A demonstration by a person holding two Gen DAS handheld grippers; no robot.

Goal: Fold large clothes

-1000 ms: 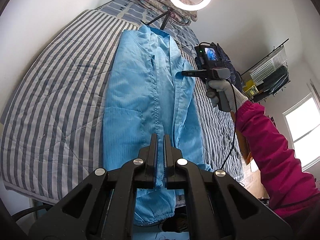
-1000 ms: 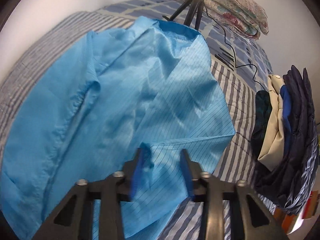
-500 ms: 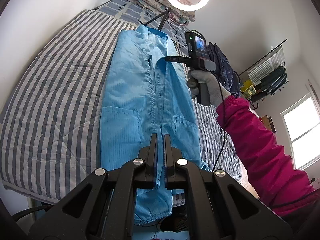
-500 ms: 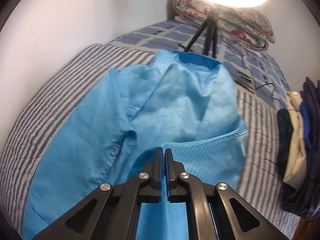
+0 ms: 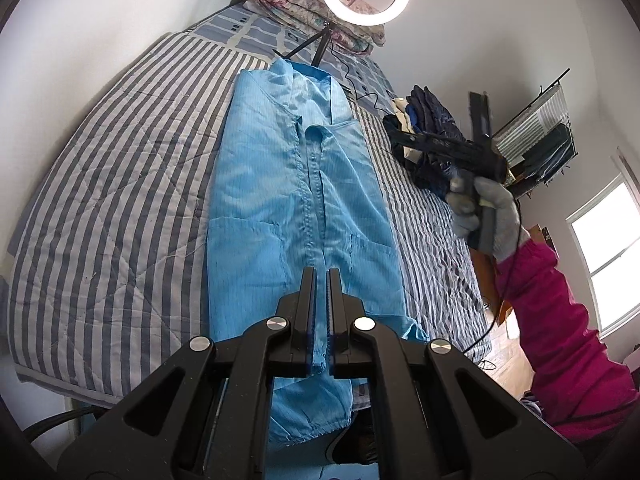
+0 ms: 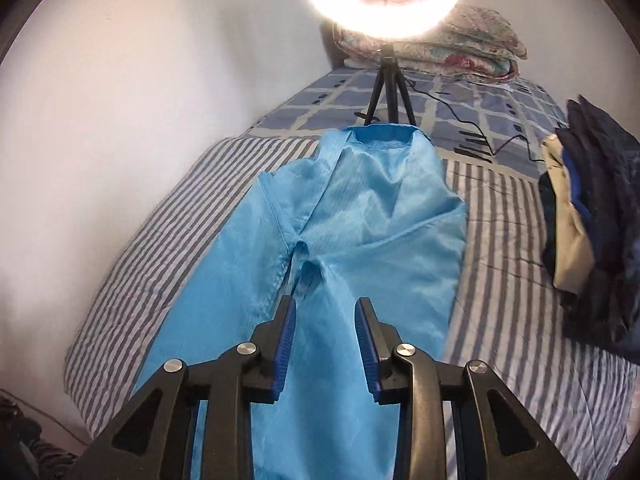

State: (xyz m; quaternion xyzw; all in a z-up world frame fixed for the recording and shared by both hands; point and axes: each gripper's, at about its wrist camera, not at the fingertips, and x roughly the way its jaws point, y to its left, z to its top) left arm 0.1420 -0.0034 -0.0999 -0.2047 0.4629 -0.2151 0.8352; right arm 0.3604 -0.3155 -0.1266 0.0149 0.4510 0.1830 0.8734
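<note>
Right gripper (image 6: 325, 322) jaws opening, nothing between them, above blue coat (image 6: 352, 216) lying on striped bed (image 6: 520, 320).

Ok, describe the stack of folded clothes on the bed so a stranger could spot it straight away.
Start at the striped bed and find the light blue coat laid out along its middle. Beside the coat, toward the edge away from the wall, sits the stack of folded clothes. It is the only dark heap there: navy layers with one cream piece showing.
</note>
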